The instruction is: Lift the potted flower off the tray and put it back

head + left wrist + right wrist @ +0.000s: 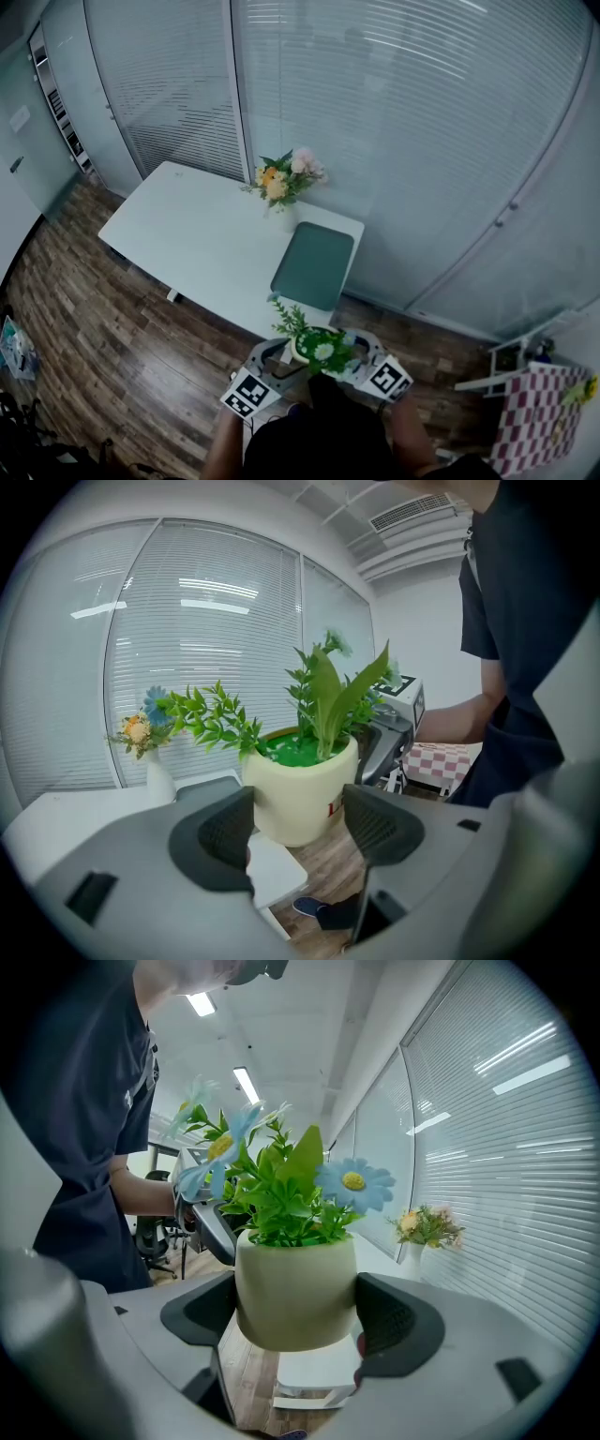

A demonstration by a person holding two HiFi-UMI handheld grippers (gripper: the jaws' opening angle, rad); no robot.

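The potted flower [322, 349], a cream pot with green leaves and pale blue daisies, hangs in the air off the table's near edge, over the wooden floor. My left gripper [291, 358] and right gripper [359, 356] face each other with the pot between them. In the left gripper view the pot [300, 794] sits between the pads of the left gripper [300, 832], which touch its sides. In the right gripper view the right gripper [295, 1316] is shut on the pot [295, 1288]. The green tray [312, 265] lies bare on the white table [197, 244].
A white vase of orange and pink flowers [284, 183] stands on the table behind the tray. Glass walls with blinds [394, 112] run behind the table. A checkered cloth [532, 412] lies at the right. The person's dark shirt [328, 441] is below.
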